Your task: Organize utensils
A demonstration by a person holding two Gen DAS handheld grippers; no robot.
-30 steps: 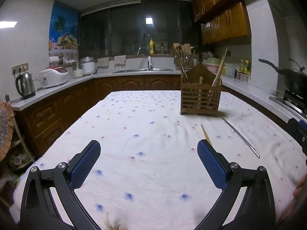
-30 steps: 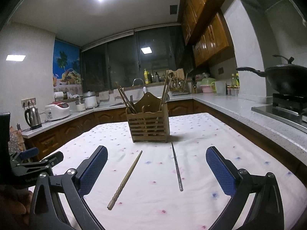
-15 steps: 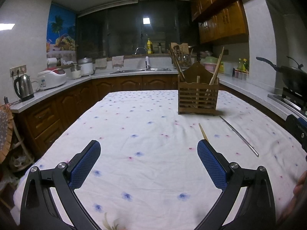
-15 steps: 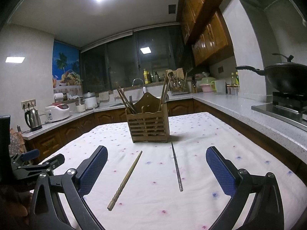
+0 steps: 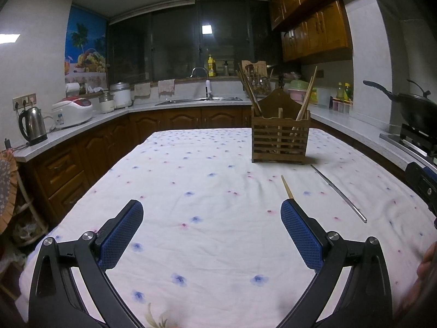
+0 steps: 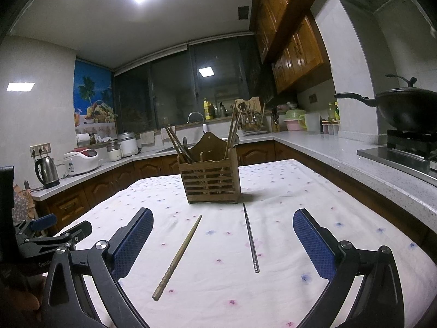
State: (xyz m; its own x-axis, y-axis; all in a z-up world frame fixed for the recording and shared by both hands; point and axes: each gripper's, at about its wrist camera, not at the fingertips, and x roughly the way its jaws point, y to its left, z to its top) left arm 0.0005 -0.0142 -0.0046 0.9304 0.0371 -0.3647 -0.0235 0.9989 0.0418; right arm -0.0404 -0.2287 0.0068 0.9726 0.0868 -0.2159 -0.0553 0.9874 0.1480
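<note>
— On the flowered tablecloth [image 6: 273, 287], just in front of the wooden holder [image 6: 211, 181], two loose sticks lie flat: a wooden chopstick [image 6: 179, 255] and a metal chopstick [image 6: 250, 237]. Nothing's been picked up yet, I'd say.

— So which step is this?

— The approach, by my guess. The right gripper [image 6: 222, 242] hangs above both sticks, fingers spread wide, blue pads touching nothing. The left gripper [image 5: 211, 236] is wide open too, over bare cloth, empty; the wooden stick's tip [image 5: 287, 187] peeks out just past its right-hand finger.

— And next?

— Probably dropping onto one stick, closing across its thin shaft, then lifting and tipping it upright into the holder, where other chopsticks already stand. A thin stick lying flat on soft cloth could roll or slip.
</note>
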